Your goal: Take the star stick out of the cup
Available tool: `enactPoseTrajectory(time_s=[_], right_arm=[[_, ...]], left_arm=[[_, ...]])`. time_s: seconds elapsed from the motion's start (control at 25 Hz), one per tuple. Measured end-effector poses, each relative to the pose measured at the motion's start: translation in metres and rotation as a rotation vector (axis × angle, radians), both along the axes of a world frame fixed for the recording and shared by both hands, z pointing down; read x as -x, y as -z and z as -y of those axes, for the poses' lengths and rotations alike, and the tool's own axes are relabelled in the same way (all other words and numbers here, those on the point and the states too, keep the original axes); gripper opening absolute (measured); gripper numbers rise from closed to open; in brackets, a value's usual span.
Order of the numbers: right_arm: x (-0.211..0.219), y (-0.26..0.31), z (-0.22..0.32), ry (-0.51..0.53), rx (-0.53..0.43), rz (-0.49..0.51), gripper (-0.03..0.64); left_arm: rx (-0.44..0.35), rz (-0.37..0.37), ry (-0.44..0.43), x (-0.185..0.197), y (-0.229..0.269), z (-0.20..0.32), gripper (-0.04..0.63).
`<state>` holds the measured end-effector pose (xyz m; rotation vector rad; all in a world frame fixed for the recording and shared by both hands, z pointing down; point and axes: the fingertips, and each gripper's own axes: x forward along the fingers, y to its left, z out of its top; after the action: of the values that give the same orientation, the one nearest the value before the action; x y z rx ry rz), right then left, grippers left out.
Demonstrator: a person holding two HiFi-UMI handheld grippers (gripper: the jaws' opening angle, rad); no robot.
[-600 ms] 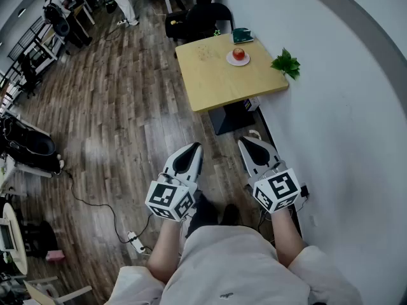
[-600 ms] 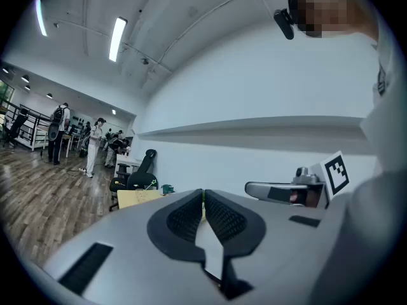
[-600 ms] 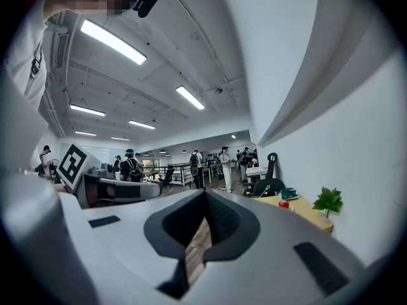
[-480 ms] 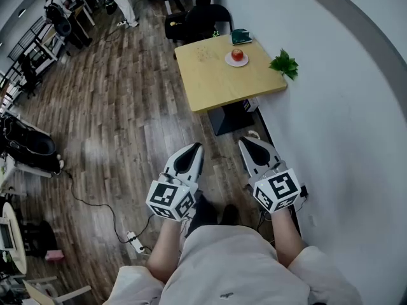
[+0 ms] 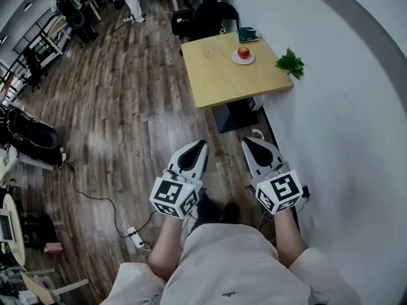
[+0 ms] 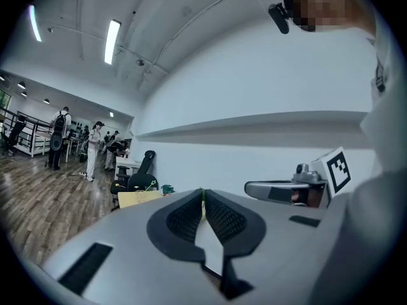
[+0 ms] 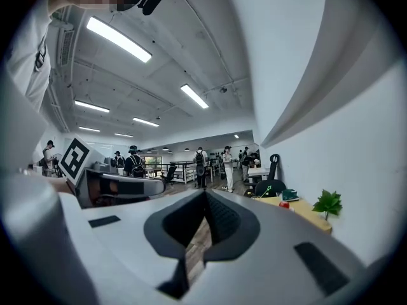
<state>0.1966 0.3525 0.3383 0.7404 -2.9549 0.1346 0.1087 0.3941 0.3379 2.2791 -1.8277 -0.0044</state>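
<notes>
A small wooden table [image 5: 222, 78] stands far ahead against the white wall. At its far edge a thin stick with a green star [image 5: 222, 30] rises; the cup around it is too small to make out. The same star stick [image 7: 268, 189] shows in the right gripper view, and as a star stick [image 6: 152, 184] in the left gripper view. My left gripper [image 5: 201, 144] and right gripper [image 5: 245, 140] hang over the floor, well short of the table, both shut and empty. The jaws meet in the left gripper [image 6: 203, 192] and right gripper [image 7: 205, 194] views.
On the table lie a red apple on a plate [image 5: 243, 54], a teal object [image 5: 247, 35] and a green plant [image 5: 290, 63]. A black chair [image 5: 213, 14] stands behind it. A power strip [image 5: 135, 238] and cable lie on the floor. People stand far off.
The whole view has shifted a little: the table sits slightly further right, and both grippers have edged forward toward it. Both jaws stay shut.
</notes>
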Motion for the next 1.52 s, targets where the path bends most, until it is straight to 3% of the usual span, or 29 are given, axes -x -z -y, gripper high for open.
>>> enactPoseTrajectory(time_s=[0.44, 0.84, 1.52], right_arm=[[-0.005, -0.011, 0.009, -0.001, 0.014, -0.023, 0.007], [0.011, -0.020, 0.034, -0.023, 0.046, -0.023, 0.107], [0.092, -0.018, 0.133, -0.081, 0.032, -0.056, 0.107]], left_arm=[[-0.001, -0.001, 0.019, -0.001, -0.011, 0.005, 0.018], [0.023, 0.020, -0.028, 0.014, -0.021, 0.031, 0.080], [0.005, 0.026, -0.049, 0.109, -0.021, 0.131, 0.086]])
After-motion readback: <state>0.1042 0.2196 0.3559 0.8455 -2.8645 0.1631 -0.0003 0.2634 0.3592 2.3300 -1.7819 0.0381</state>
